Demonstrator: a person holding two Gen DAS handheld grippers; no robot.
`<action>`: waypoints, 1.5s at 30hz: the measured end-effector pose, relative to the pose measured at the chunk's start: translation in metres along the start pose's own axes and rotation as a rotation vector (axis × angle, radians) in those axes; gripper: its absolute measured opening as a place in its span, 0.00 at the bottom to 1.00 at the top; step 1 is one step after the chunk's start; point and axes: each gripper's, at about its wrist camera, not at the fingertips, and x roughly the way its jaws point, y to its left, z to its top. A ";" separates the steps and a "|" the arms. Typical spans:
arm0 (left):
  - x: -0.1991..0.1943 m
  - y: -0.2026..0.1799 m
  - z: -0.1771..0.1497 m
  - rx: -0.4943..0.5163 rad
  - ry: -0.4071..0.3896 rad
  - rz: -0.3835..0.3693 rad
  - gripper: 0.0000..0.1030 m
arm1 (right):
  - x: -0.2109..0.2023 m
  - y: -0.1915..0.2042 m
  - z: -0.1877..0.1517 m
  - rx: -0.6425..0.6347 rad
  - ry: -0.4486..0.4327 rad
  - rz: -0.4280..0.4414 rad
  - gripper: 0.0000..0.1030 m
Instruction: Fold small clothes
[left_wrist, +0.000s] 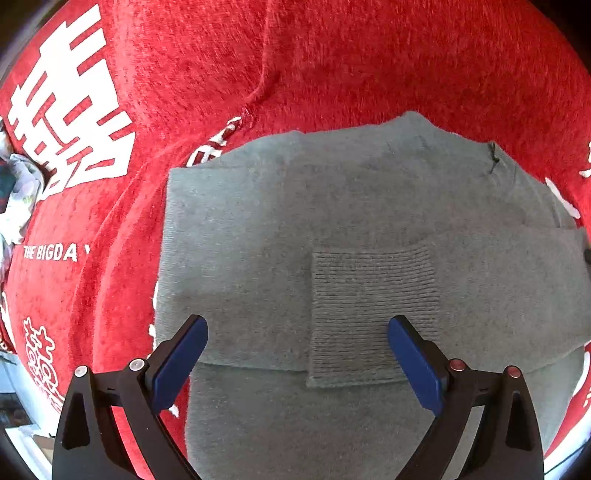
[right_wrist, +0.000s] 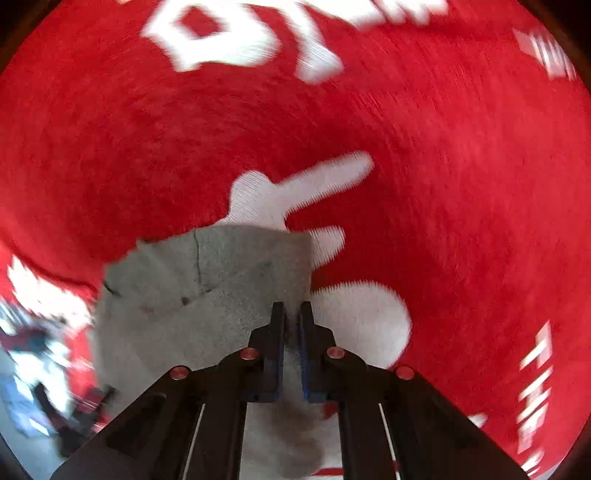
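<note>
Fingers of left gripper (left_wrist: 297, 363) are spread above grey sweater (left_wrist: 258, 229) — right gripper (right_wrist: 291, 325) is clamped on its edge, over red blanket (right_wrist: 461, 166).

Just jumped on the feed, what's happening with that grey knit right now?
A person with two handheld grippers is folding a grey sweater spread on a red blanket with white lettering. One sleeve is already folded across the body, its ribbed cuff lying flat on top. The left gripper is open above the sweater, gripping nothing. The right gripper is shut on the sweater's edge; that view is motion-blurred.
</note>
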 end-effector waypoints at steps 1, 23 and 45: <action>0.003 0.000 0.000 -0.002 0.004 0.000 0.95 | 0.007 -0.001 0.000 -0.027 0.020 -0.037 0.07; -0.059 -0.019 -0.018 -0.054 -0.011 -0.067 0.96 | -0.061 -0.008 -0.078 0.023 0.128 0.032 0.52; -0.076 -0.040 -0.061 -0.081 0.071 -0.039 0.99 | -0.045 0.045 -0.113 -0.120 0.224 0.164 0.89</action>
